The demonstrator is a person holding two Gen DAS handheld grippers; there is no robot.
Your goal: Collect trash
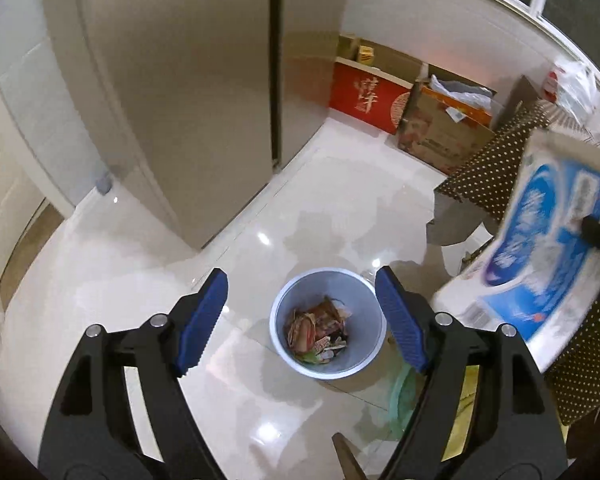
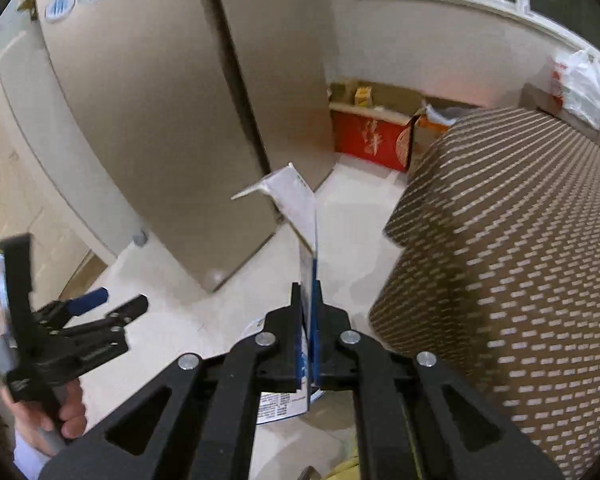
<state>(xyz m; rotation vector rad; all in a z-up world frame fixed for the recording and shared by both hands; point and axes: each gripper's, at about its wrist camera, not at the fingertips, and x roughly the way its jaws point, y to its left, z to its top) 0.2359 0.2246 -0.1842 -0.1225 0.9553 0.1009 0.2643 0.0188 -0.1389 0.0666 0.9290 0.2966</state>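
My left jaws (image 1: 302,316) stand released with nothing between them, framing the pale blue bin (image 1: 327,322) on the floor at lower centre, crumpled wrappers (image 1: 318,330) lying inside it. My right jaws (image 2: 309,296) are clenched on a flattened white-and-blue package (image 2: 300,208), thin and edge-on, printed in blue swirls. At right, a brown dotted cloth (image 2: 520,260) covers the surface.
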